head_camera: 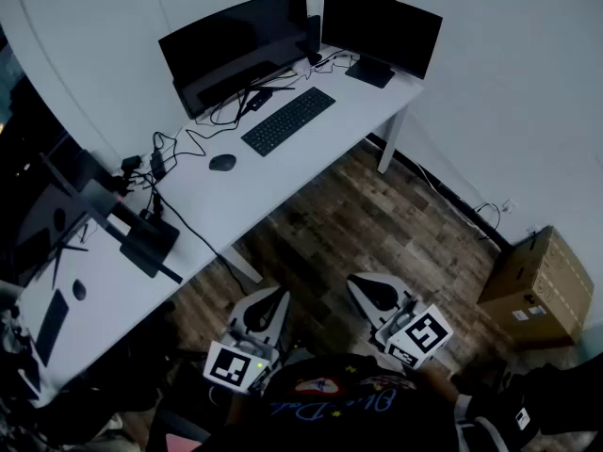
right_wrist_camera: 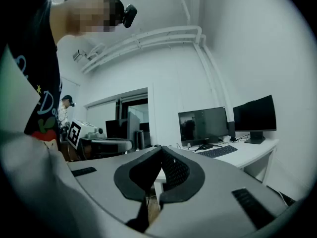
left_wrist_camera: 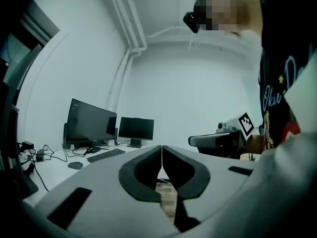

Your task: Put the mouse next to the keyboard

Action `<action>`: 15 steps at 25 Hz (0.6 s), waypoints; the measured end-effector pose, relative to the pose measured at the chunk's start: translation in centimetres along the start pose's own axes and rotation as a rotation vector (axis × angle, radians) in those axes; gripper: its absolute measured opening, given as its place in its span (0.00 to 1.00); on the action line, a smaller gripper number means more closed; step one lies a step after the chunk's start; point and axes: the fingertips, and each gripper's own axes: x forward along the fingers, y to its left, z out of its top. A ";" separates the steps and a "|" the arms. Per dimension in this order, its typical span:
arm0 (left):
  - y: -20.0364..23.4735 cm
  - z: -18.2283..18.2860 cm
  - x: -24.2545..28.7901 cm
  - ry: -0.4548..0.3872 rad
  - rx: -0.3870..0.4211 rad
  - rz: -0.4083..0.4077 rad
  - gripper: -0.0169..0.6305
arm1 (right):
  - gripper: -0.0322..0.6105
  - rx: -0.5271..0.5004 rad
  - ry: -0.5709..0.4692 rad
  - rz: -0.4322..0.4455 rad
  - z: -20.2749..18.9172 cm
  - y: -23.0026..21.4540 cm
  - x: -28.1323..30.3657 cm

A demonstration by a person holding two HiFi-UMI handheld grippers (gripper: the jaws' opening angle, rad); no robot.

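Note:
A dark mouse point(head_camera: 222, 162) lies on the white desk point(head_camera: 283, 172), to the left of the black keyboard point(head_camera: 287, 120) with a gap between them. The left gripper view shows the same mouse point(left_wrist_camera: 75, 165) and keyboard point(left_wrist_camera: 105, 155) far off at the left. In the right gripper view only the keyboard point(right_wrist_camera: 218, 151) shows. Both grippers hang low over the wooden floor, well short of the desk. My left gripper point(head_camera: 270, 298) is shut and empty. My right gripper point(head_camera: 358, 282) is shut and empty too.
Two dark monitors point(head_camera: 236, 45) point(head_camera: 382, 28) stand behind the keyboard, with cables point(head_camera: 179, 144) trailing left. A second desk point(head_camera: 57, 309) at the left carries another monitor point(head_camera: 104, 205), keyboard and mouse. A cardboard box point(head_camera: 542, 285) sits on the floor at right. Another person stands far back point(right_wrist_camera: 66, 108).

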 end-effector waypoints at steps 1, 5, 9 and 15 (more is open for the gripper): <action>-0.1 0.0 0.0 0.000 0.001 -0.005 0.03 | 0.05 0.000 0.000 -0.005 0.0 0.1 0.0; -0.1 0.1 0.0 -0.004 0.003 -0.024 0.03 | 0.05 0.000 0.002 -0.025 -0.2 0.2 0.0; 0.3 -0.3 -0.3 0.004 0.001 -0.041 0.03 | 0.05 0.019 -0.006 -0.047 -0.6 0.6 0.1; 1.4 -0.4 -0.7 0.005 0.002 -0.074 0.03 | 0.05 0.016 0.006 -0.099 -1.1 1.0 0.8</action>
